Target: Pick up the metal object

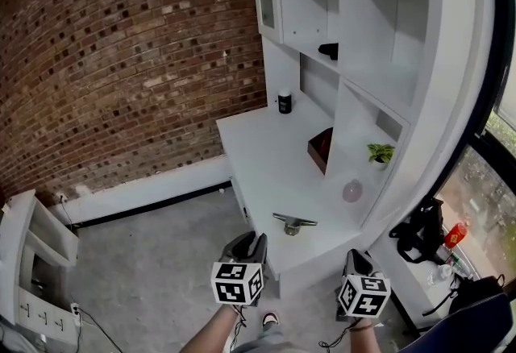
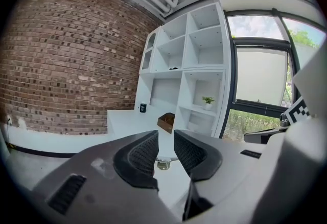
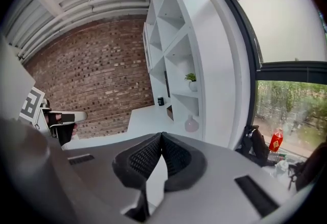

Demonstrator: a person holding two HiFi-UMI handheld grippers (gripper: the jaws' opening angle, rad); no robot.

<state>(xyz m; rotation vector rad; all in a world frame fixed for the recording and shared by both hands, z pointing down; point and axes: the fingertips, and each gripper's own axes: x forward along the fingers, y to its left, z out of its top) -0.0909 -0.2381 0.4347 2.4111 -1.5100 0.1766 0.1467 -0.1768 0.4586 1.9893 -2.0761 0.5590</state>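
Two tools show at the bottom of the head view, both held short of the white surface point(image 1: 260, 151). The left tool point(image 1: 247, 245) has its jaws a narrow gap apart with nothing gripped. In its own view, one metal object point(image 2: 163, 163) shows through that gap, lying farther off on the surface. The right tool point(image 1: 357, 262) has its jaw tips pressed together on nothing. In the head view the single metal object point(image 1: 293, 224) lies flat near the surface's front edge, at about 1 o'clock from the left tool and 11 o'clock from the right tool, touching neither. Farther back on the surface stand one black jar point(image 1: 284, 102) at 12 o'clock from the metal object and one dark red box point(image 1: 321, 149) at about 1 o'clock. The shelf unit's lower compartments hold one pink rounded vase point(image 1: 352, 191) and one small potted plant point(image 1: 379, 153).
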